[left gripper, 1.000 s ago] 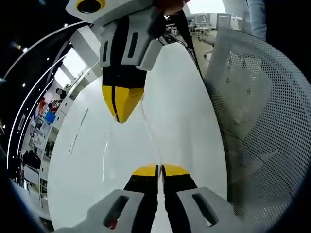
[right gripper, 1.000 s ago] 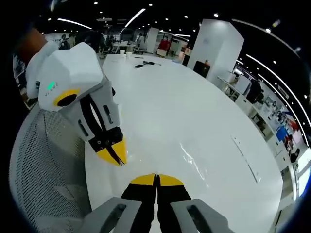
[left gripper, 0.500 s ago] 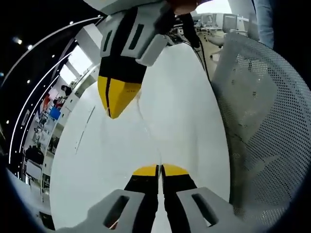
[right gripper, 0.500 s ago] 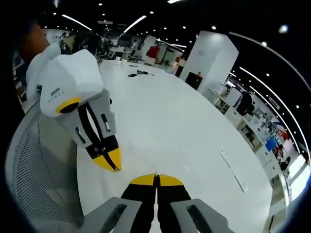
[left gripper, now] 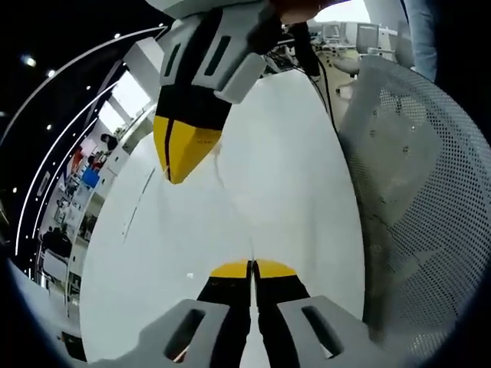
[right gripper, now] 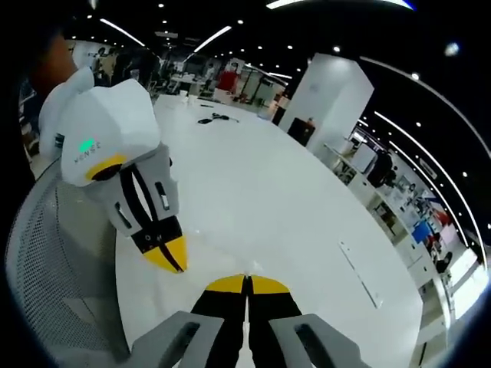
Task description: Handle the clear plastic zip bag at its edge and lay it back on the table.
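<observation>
Clear film bag [left gripper: 222, 172] pinched by both yellow-tipped grippers, glossy white table [left gripper: 284, 153]

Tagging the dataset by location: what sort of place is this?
Probably an open-plan office or lab: a long white table, a mesh office chair, strip ceiling lights and more desks behind.

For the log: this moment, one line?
left gripper: shut | right gripper: shut | clear bag: faint edge between them | white table below
</observation>
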